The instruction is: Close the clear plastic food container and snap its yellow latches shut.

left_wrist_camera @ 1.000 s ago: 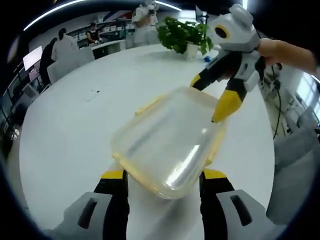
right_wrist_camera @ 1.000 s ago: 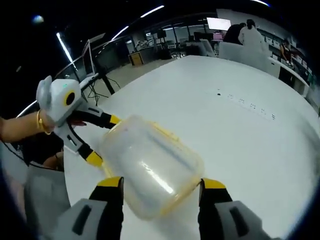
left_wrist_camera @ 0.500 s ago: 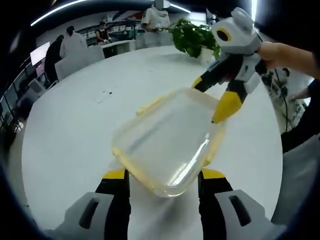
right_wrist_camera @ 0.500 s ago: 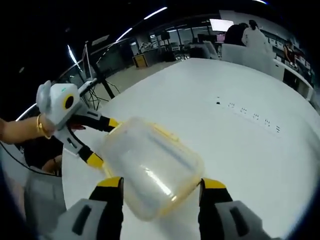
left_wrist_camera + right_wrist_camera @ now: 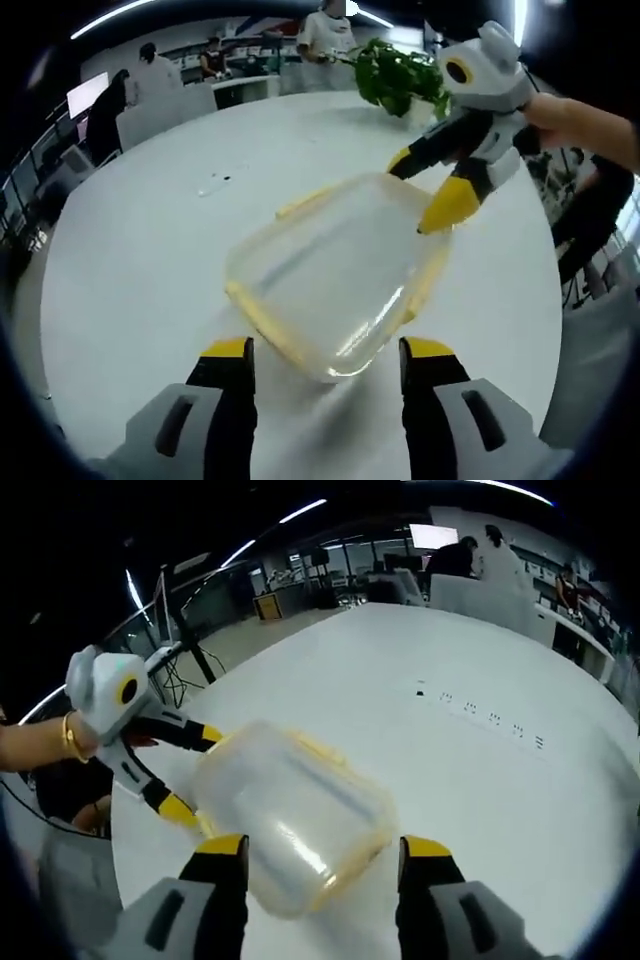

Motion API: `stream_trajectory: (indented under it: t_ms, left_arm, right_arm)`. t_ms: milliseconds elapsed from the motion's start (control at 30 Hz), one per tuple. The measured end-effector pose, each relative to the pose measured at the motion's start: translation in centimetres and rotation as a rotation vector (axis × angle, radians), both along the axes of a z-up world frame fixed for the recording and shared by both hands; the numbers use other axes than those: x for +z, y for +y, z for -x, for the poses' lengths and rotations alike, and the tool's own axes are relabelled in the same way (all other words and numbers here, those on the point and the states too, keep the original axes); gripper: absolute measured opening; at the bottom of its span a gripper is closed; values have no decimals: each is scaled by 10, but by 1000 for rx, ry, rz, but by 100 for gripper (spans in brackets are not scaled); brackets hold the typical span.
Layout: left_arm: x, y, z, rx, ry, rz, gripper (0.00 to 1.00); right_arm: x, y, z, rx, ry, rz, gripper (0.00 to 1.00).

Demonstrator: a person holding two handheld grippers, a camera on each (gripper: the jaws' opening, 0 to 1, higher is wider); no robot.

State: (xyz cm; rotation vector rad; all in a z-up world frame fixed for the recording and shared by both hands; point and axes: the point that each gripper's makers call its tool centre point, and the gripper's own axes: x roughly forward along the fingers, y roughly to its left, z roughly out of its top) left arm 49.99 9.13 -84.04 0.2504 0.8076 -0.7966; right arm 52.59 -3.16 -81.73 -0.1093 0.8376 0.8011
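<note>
Rounded clear plastic container, yellow latches, glossy white table

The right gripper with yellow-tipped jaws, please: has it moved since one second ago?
No. The right gripper still straddles the same far corner of the clear plastic food container, its jaws spread as before.
</note>
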Motion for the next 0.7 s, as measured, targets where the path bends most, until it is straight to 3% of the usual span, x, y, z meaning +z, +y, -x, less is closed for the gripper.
stream_trajectory:
  t_ms: [133,367,700]
  left_arm:
    - [3,9,7,17,-5,1,59]
    - [19,21,18,76,-37,49,62]
    - [51,37,52,112,-106,106,66]
  right_arm:
    - [11,-4,5,-35,-28,-40,60]
    - [22,-19,24,-90,-88,-30,63]
    - [37,-27,73,-104,-109,-61,65]
